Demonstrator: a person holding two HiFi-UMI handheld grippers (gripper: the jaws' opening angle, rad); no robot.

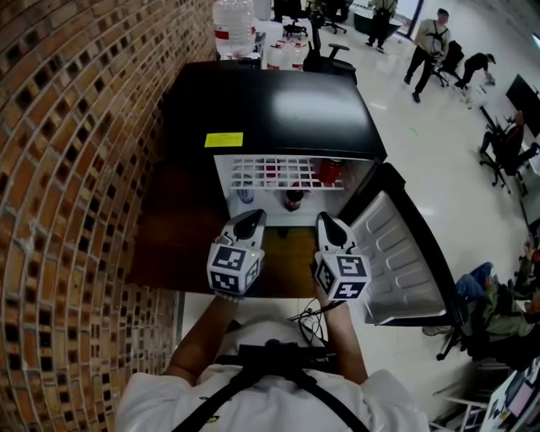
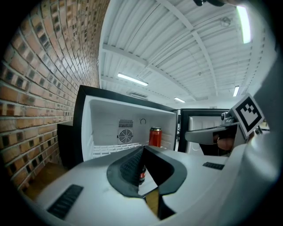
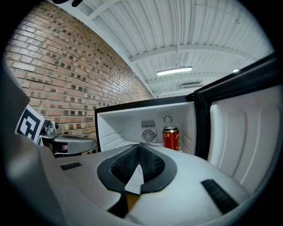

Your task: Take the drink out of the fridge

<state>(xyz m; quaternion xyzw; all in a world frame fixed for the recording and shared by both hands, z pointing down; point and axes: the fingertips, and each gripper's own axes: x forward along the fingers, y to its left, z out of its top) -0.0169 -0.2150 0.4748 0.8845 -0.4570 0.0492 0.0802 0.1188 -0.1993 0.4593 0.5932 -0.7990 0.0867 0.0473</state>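
A small black fridge (image 1: 270,101) stands open, its door (image 1: 396,253) swung out to the right. A red drink can (image 1: 330,171) (image 2: 154,137) (image 3: 170,138) stands upright at the right end of the white wire shelf (image 1: 270,173). Below the shelf a dark bottle (image 1: 294,199) (image 2: 142,174) with a red label stands near the middle. My left gripper (image 1: 249,218) (image 2: 143,148) and right gripper (image 1: 325,219) (image 3: 139,148) hover side by side just in front of the opening. Both are shut with nothing in them, and both are short of the drinks.
A brick wall (image 1: 76,169) runs close along the fridge's left side. Large water jugs (image 1: 234,25) and an office chair (image 1: 325,51) stand behind the fridge. People (image 1: 430,42) move about at the back right, and another person (image 1: 498,304) sits beyond the door.
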